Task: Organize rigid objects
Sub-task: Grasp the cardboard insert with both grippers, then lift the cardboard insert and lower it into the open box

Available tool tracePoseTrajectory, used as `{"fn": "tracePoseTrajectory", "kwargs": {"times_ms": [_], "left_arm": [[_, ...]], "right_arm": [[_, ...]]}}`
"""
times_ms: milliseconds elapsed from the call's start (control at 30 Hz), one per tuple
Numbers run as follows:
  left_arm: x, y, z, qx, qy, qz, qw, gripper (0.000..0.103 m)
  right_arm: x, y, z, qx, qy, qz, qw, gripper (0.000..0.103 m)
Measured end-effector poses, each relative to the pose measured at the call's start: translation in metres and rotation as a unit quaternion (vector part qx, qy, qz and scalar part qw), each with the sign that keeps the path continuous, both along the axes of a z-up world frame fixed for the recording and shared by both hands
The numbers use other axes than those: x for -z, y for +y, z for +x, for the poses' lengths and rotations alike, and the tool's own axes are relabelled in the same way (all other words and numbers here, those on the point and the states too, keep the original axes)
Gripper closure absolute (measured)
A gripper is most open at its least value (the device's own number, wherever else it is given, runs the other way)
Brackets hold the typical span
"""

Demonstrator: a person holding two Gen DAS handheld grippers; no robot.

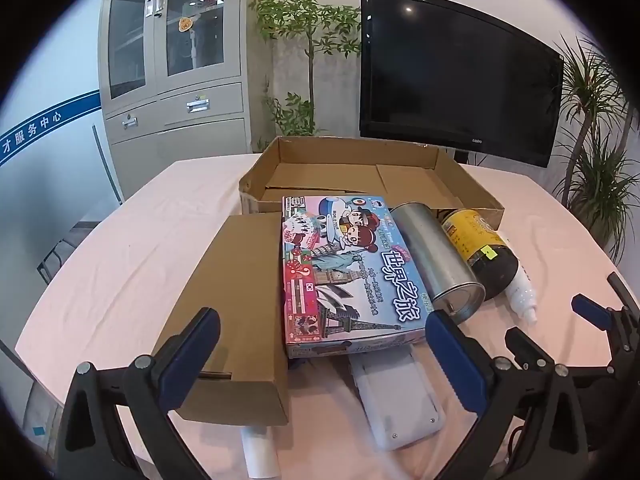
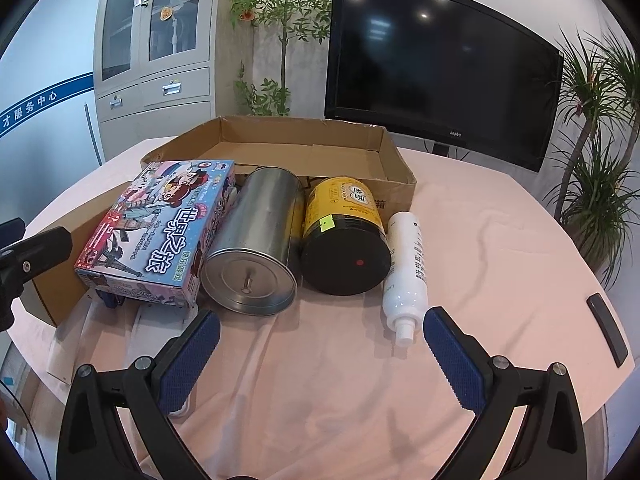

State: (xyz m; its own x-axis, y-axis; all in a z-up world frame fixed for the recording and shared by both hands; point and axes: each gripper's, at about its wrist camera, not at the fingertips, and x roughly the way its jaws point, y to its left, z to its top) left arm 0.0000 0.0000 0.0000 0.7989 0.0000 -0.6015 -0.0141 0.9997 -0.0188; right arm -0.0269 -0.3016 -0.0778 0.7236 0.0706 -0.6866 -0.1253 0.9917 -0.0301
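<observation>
Two grippers standing wide over unsorted items

Both tools are holding nothing: the left gripper and right gripper are gaping wide at lower frame. Mid-frame, a game box, steel tin, yellow-and-black canister and white bottle are lying side by side on the pink tablecloth. Beyond them, upper centre, an open cardboard tray is sitting.

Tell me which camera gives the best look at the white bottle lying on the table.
The right wrist view. There the white bottle lies in full, nozzle toward the camera, beside the yellow canister. In the left wrist view the bottle sits far off to the side, partly hidden behind that canister.
</observation>
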Motion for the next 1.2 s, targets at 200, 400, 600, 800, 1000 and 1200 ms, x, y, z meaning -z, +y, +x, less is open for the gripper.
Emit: {"fn": "tracePoseTrajectory", "kwargs": {"times_ms": [200,400,600,800,1000,1200], "left_arm": [[-0.001,0.002,-0.001,0.0,0.006,-0.006,1.0,0.001],[0.003,-0.002,0.006,0.004,0.004,-0.002,1.0,0.001],[0.004,0.016,0.003,0.009,0.014,-0.022,0.9996,0.001],[0.004,0.082,0.002,0.008,0.032,-0.097,0.9947,0.001],[0.049,0.14,0.029,0.074,0.111,-0.283,0.9498,0.01],[0.053,0.138,0.035,0.108,0.186,-0.305,0.9277,0.026]], "right_arm": [[0.001,0.001,-0.001,-0.002,0.001,-0.001,1.0,0.001],[0.002,0.004,-0.001,-0.006,0.002,-0.002,1.0,0.001],[0.003,0.008,-0.002,-0.015,0.006,0.005,1.0,0.001],[-0.016,0.039,-0.009,-0.126,0.009,0.074,0.989,0.001],[-0.042,0.118,-0.018,-0.271,0.026,0.118,0.955,0.0],[-0.038,0.187,-0.009,-0.292,0.058,0.108,0.948,0.001]]}}
